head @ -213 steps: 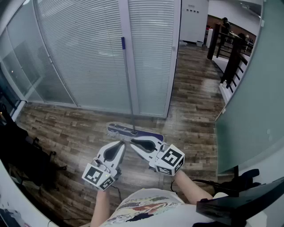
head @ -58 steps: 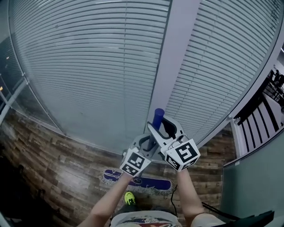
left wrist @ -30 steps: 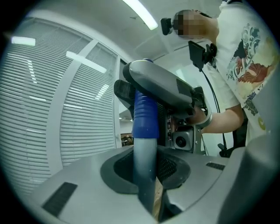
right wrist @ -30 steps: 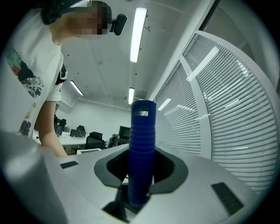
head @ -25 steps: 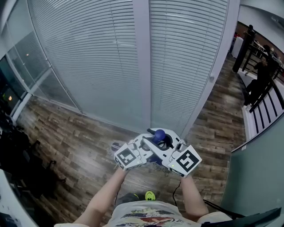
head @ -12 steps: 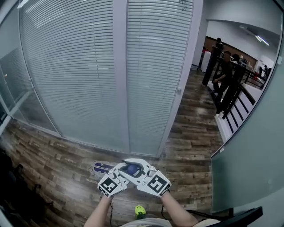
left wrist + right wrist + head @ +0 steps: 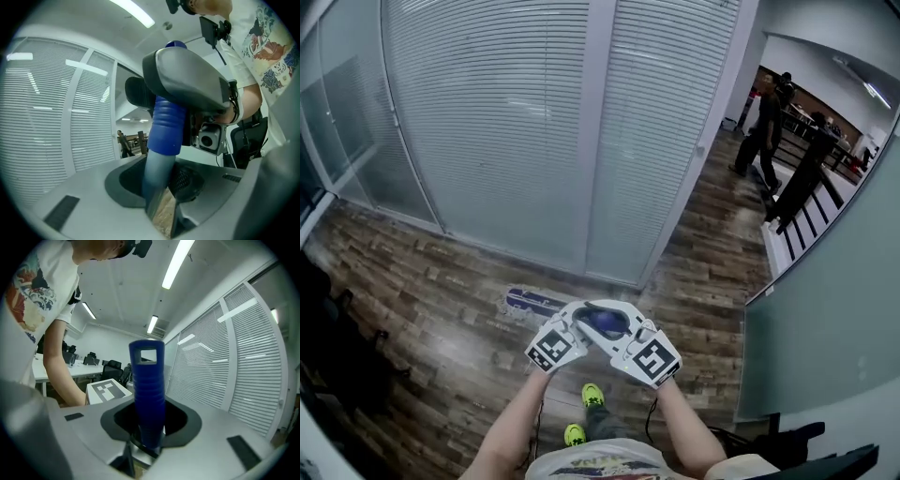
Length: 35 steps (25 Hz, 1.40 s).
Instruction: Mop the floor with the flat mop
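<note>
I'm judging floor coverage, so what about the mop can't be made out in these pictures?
Mop head: head view shows only its left end; the left gripper and right gripper cover the rest.
Mop handle: left gripper view, cut off by that gripper's body below the blue grip.
Right gripper's hold: its jaws have just been opening round the handle; right gripper view shows no gap, firmness unreadable.
Floor wetness: too small, head view.

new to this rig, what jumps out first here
Low in the head view, the left gripper and right gripper hold the blue mop handle; the right's jaws have just been opening, handle between them. White blinds fill the background.
</note>
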Motion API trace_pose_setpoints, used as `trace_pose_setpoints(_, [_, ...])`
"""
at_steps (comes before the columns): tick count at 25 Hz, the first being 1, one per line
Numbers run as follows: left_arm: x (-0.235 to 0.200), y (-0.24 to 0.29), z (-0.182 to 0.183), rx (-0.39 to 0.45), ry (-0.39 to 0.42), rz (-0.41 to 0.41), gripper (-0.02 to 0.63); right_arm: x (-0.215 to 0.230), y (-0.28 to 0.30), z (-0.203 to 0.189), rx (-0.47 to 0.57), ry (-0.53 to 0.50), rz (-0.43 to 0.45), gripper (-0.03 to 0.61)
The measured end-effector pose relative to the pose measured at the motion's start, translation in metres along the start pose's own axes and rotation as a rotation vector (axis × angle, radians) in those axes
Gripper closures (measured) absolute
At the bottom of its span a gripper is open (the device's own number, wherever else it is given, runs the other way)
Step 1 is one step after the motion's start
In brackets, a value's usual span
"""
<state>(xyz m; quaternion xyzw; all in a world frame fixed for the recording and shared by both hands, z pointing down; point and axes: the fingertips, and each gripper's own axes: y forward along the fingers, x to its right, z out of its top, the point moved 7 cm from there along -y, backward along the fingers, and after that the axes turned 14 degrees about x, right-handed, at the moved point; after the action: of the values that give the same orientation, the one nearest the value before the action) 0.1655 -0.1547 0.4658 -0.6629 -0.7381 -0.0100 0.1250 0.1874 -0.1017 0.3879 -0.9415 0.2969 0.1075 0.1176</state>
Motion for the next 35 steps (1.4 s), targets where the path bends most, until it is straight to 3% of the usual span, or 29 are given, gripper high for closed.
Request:
trace_pose_setpoints(3, [0.038,-0.018,-0.009,-0.038,-0.018,-0.012,0.515,-0.041,-0.018,-0.007,-0.025,-0.026,0.023,0.46])
trace_pose_setpoints(8, [0.113,-0.04,-0.018,-0.136,-0.063,-0.046,0.497,-0.114,-0.06,-0.011,-0.046,0.078,0.023,0.456])
trace_pose_setpoints(11, [0.162,-0.045,-0.017,-0.179,-0.064,-0.073,0.489,-0.151,-0.094,-0.007,-0.051,0.072,0.058,0.451])
trace_pose_setpoints(27, [0.44,-0.013,0.031,-0.2,-0.058,-0.006,0.479,-0.299,-0.325,0.066,0.0,0.062,0.154,0.442])
trace_pose_setpoints(35, [0.499,-0.007,0.026,-0.213,-0.043,0.004,0.479,-0.333,-0.375,0.066,-0.02,0.07,0.194,0.443])
